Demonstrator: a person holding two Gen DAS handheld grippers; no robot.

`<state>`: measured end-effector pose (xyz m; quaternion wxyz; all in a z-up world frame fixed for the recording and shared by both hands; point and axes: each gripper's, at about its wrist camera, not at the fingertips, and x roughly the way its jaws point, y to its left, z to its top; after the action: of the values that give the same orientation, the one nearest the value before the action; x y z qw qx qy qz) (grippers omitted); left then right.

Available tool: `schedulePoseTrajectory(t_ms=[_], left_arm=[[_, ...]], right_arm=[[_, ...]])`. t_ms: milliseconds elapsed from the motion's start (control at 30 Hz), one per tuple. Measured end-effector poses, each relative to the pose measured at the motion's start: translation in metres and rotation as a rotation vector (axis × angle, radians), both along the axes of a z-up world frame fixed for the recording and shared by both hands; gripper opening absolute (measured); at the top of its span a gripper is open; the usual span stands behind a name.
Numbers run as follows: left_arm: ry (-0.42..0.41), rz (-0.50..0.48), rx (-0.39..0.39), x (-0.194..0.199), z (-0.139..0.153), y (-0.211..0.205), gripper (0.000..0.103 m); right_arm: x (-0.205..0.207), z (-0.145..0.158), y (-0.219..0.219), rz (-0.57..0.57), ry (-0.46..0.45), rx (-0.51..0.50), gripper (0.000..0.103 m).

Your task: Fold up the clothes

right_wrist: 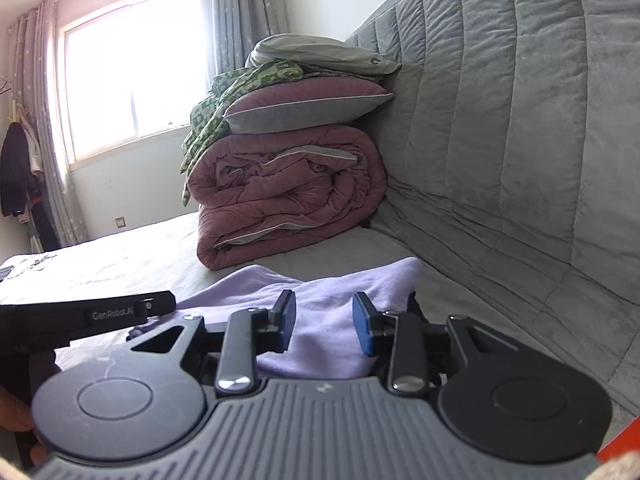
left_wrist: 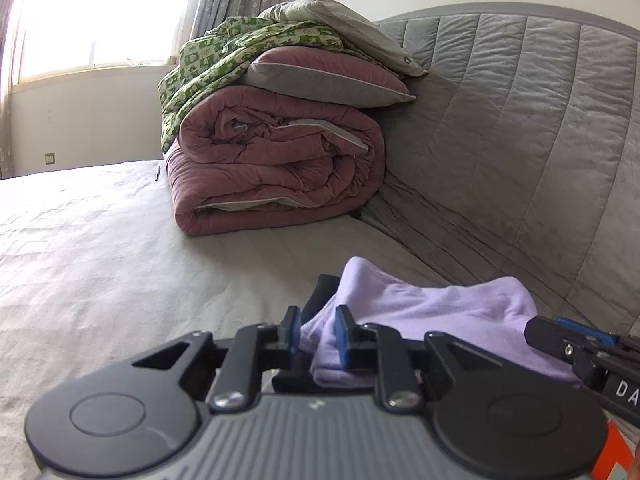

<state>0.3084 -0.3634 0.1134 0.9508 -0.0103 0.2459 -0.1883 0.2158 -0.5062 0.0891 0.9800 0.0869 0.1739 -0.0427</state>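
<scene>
A lilac garment (left_wrist: 440,320) is bunched up just above the pale bed sheet (left_wrist: 100,260), near the grey headboard. My left gripper (left_wrist: 317,330) is shut on a thick fold at its left end, which fills the gap between the blue pads. A dark piece of cloth (left_wrist: 320,292) shows just behind that fold. My right gripper (right_wrist: 325,325) is shut on the lilac garment (right_wrist: 328,304) at its other end, with its pads set wider around a thicker bunch. Each gripper shows at the edge of the other's view: the right gripper (left_wrist: 536,330) and the left gripper (right_wrist: 168,303).
A rolled pink duvet (left_wrist: 272,168) with a pink pillow (left_wrist: 328,76), a green patterned blanket (left_wrist: 208,64) and a grey pillow stands at the head of the bed. The quilted grey headboard (left_wrist: 520,120) runs along the right. A bright window (right_wrist: 132,80) and hanging clothes (right_wrist: 16,168) are at the left.
</scene>
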Motion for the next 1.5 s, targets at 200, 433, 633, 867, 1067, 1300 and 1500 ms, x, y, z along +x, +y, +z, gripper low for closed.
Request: schedulePoseTrajectory(t_ms=[200, 433, 633, 867, 1067, 1300, 1500], left_arm=[[0.001, 0.017, 0.045, -0.014, 0.014, 0.004, 0.031], [0.058, 0.035, 0.148, -0.033, 0.032, 0.002, 0.038], [0.074, 0.041, 0.178, -0.049, 0.045, 0.003, 0.049], [0.147, 0.078, 0.24, -0.063, 0.052, 0.0, 0.076], [0.189, 0.127, 0.316, -0.074, 0.051, 0.0, 0.094], [0.293, 0.151, 0.322, -0.075, 0.054, 0.009, 0.102], [0.335, 0.153, 0.35, -0.084, 0.057, 0.015, 0.102]], right_arm=[[-0.011, 0.012, 0.003, -0.008, 0.003, -0.003, 0.039], [-0.027, 0.038, 0.006, -0.028, 0.021, -0.004, 0.048], [-0.04, 0.054, 0.009, -0.042, 0.066, -0.005, 0.054], [-0.051, 0.065, 0.005, -0.091, 0.164, 0.015, 0.065], [-0.058, 0.069, 0.01, -0.121, 0.24, 0.012, 0.084], [-0.061, 0.074, 0.021, -0.134, 0.312, -0.02, 0.103], [-0.061, 0.07, 0.022, -0.144, 0.414, 0.057, 0.103]])
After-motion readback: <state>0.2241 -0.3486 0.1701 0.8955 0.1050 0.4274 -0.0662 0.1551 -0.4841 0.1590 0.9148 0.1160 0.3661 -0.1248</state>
